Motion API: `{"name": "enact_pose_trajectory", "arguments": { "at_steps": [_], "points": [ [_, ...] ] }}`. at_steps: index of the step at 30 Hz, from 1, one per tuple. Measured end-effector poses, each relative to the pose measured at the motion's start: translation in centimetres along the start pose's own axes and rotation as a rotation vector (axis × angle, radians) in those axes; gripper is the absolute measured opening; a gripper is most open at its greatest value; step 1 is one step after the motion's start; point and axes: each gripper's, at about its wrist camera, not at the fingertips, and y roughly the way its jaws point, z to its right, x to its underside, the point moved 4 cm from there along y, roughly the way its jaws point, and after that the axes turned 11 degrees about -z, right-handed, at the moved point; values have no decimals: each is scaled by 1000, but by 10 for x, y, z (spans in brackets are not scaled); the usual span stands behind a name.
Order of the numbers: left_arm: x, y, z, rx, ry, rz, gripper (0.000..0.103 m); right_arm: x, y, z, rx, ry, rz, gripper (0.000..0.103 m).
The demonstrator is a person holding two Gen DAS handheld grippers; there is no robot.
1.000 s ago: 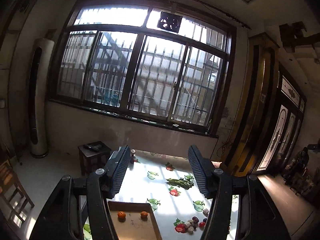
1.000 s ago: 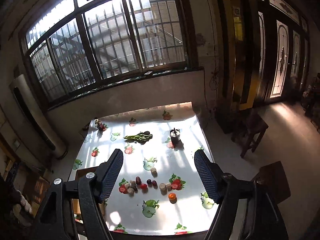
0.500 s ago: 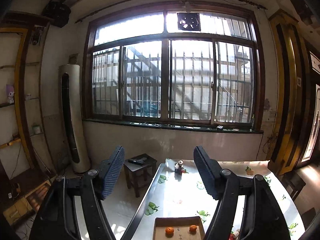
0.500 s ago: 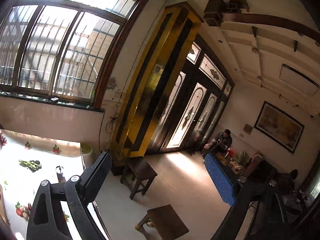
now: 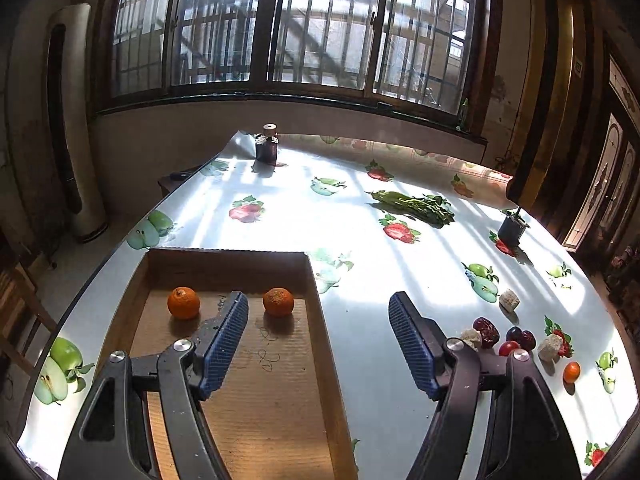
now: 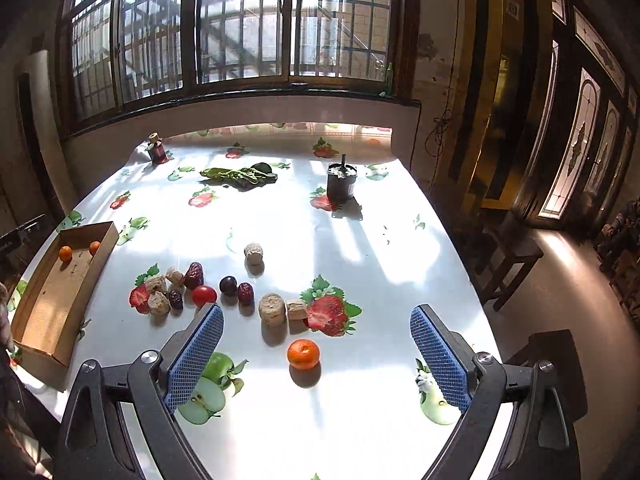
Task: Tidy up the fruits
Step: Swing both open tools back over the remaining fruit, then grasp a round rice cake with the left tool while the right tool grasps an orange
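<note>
A cardboard tray lies at the table's left and holds two oranges. It also shows in the right wrist view. My left gripper is open and empty, hovering over the tray's right wall. A third orange lies on the tablecloth, just ahead of my right gripper, which is open and empty above it. This orange also shows in the left wrist view. A cluster of red dates, a cherry tomato, a dark plum and beige chunks lies mid-table.
A bunch of green leaves, a dark pot and a small corked bottle stand at the far side. The table edge drops off at the right, with wooden stools beyond. The tablecloth carries printed fruit pictures.
Both grippers swung from facing the window and room down to the table. The left now hovers over the tray, the right over the loose orange. Both stayed open.
</note>
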Motion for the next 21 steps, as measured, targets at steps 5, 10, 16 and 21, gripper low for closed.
{"name": "enact_pose_trajectory", "arguments": {
  "at_steps": [5,10,16,21],
  "points": [
    [16,18,-22,-131,65,10,72,10,14,14,22,61,-4,97],
    [14,15,-45,-116,37,6,72,6,21,35,-14,170,-9,97],
    [13,10,-69,-108,-19,-4,72,10,37,36,26,183,-51,97],
    [4,-29,-38,7,-15,22,75,16,65,30,28,134,-116,87]
  ]
}}
